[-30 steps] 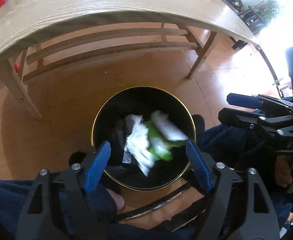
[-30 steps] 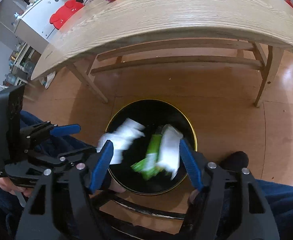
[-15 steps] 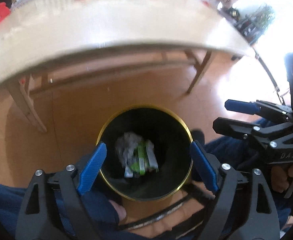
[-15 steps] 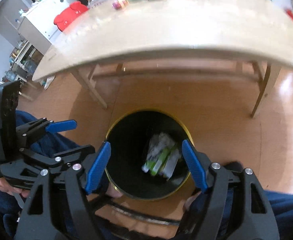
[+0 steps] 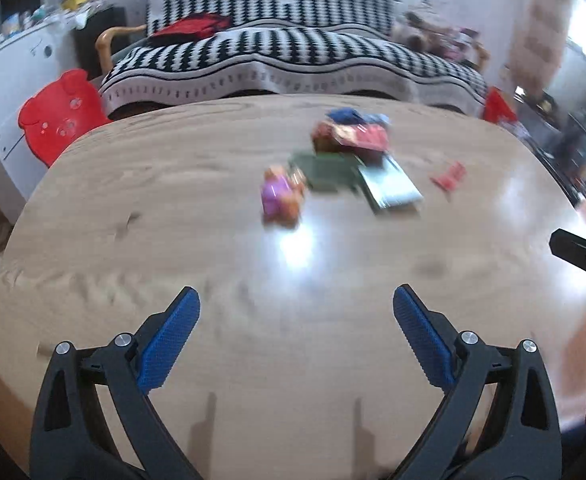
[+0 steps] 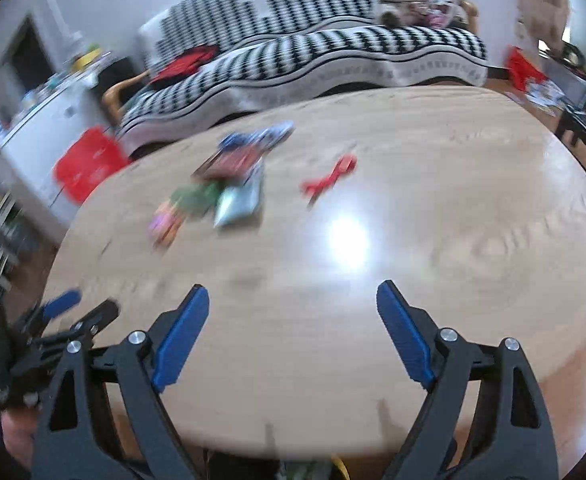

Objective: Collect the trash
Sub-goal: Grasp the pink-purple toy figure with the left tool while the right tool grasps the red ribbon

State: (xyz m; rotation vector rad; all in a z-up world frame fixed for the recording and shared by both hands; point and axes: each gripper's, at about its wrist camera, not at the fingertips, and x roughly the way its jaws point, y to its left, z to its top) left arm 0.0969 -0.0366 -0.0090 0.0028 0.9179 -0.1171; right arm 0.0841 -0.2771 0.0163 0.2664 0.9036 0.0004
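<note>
pale wood is what both cameras face now: the oval wooden bench (image 5: 173,240), with a loose cluster of litter well ahead of the fingers. from the left of that cluster in the left wrist view lie a small crumpled purple-and-orange wrapper (image 5: 279,198), a flat dark green packet (image 5: 325,170), a shiny silver-green foil pouch (image 5: 391,186) with a red-and-blue packet (image 5: 353,132) behind it, and, apart to the right, a small twisted red scrap (image 5: 449,176). all are blurred, so finer detail is unclear. these pieces look light, thin and crinkly; the foil probably slips, so a pinch across a raised or crumpled edge should hold better than a flat face. the left hand-held gripper (image 5: 296,334) stands wide apart with nothing between its fingers, and so does the right hand-held gripper (image 6: 293,330); both have just been opening. a second ago both looked down into a black gold-rimmed bin as white and green scraps fell in; the bin is out of view now.
</note>
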